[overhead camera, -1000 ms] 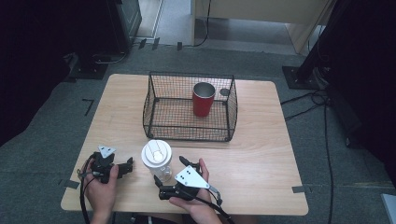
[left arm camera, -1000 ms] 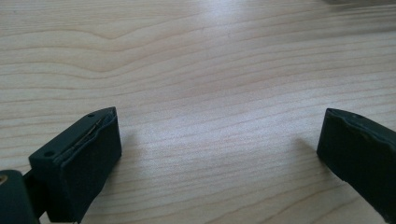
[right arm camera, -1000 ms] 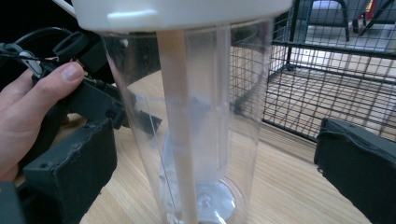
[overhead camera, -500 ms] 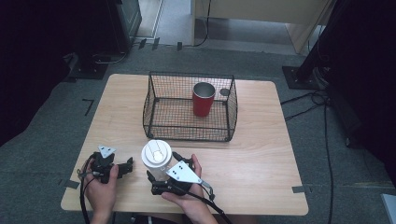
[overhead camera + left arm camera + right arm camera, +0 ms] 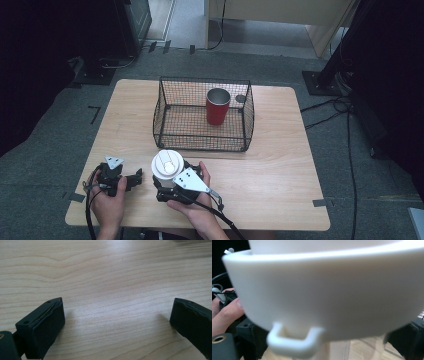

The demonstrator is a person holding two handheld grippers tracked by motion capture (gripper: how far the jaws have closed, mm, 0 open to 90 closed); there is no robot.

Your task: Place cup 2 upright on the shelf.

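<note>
- White-lidded cup (image 5: 168, 165) stands between the right gripper (image 5: 167, 186) jaws, which have just been closing; contact cannot be confirmed.
- Left gripper (image 5: 134, 178) rests aside, jaws spread, clearing the work.

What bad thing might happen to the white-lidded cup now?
The right tongs have just been closing around the lidded cup, low under its wide lid; a tall cup gripped low might tip. The wire basket stands close behind it, so the cup could knock its rim.
</note>
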